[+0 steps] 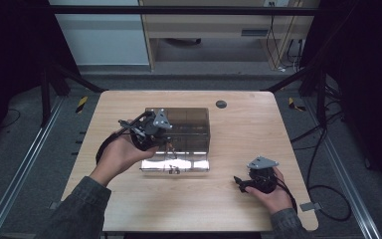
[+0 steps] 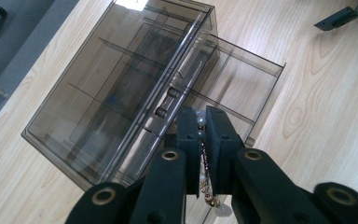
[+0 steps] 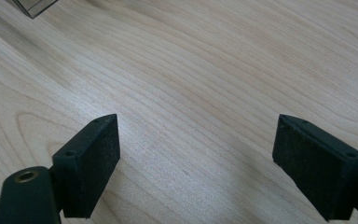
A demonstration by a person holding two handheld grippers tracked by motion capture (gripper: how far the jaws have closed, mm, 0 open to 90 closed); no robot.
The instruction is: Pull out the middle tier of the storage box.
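Observation:
A smoky clear plastic drawer box [image 1: 189, 124] stands mid-table, with its lower drawer [image 1: 176, 163] pulled out toward me. My left gripper [image 1: 171, 149] hovers over that drawer, shut on a beaded chain with pearls [image 2: 201, 154], which hangs between its pads and dangles below. In the left gripper view the box [image 2: 121, 88] and the open, divided drawer [image 2: 242, 88] lie just beyond the jaws. My right gripper [image 1: 238, 182] rests low at the table's right front, open, with only bare wood between its pads [image 3: 91, 163].
The wooden table [image 1: 243, 129] has a small round grommet [image 1: 221, 104] at the back. Dark frame posts and cables flank both sides. The other gripper's tip [image 2: 345, 16] shows at the top right of the left gripper view.

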